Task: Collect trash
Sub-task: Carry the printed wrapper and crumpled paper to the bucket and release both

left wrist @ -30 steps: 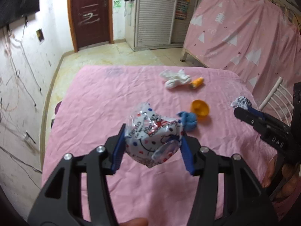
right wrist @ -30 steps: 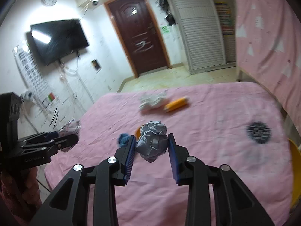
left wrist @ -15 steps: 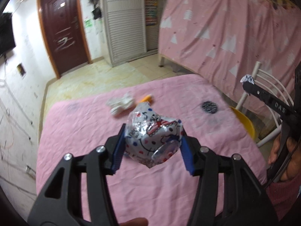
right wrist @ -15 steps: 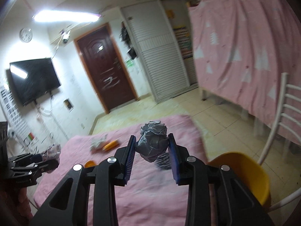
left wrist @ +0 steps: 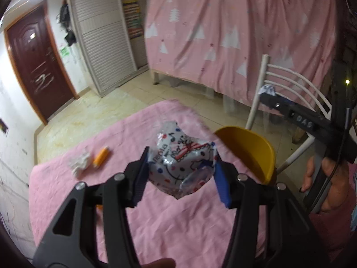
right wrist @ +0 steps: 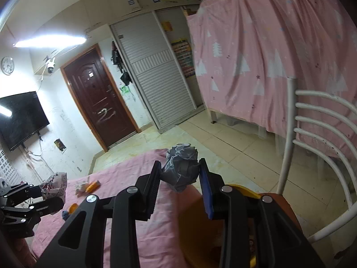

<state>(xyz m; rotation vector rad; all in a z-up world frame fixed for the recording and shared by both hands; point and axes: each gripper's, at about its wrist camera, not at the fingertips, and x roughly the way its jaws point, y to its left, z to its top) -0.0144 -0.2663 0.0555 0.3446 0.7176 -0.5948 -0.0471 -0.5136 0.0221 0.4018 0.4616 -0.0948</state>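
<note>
Over on the far left of the pink-covered table (left wrist: 183, 227), in the left wrist view, a crumpled white tissue (left wrist: 79, 162) lies just beside a small orange tube (left wrist: 100, 156). Right of them, near the lens, the left gripper (left wrist: 180, 174) is clamped on a printed plastic wrapper (left wrist: 181, 164), white with red and blue dots and cartoon drawing; both blue pads press into its sides and it hangs above the cloth. Farther right, past the table's edge, sits a yellow bin (left wrist: 250, 149), with a white chair (left wrist: 287, 84) behind it and a pink patterned curtain (left wrist: 234, 33) beyond. At the far right edge a hand (left wrist: 321, 178) grips the handle of the right gripper, whose tip carries a scrap of grey-white material.

From the right wrist view, the left gripper appears at the far left, low, with the printed wrapper in its tips. Just right of it on the cloth lie the tissue and orange tube, and nearer, an orange cap (right wrist: 72, 207) beside a blue scrap (right wrist: 65, 214), both partly hidden. In the middle the right gripper (right wrist: 180, 174) is closed on a crumpled grey foil wad (right wrist: 181, 169), squeezed between its two pads. Below and right of it is the yellow bin, its rim close under the gripper's arms; the white chair stands at the right.
</note>
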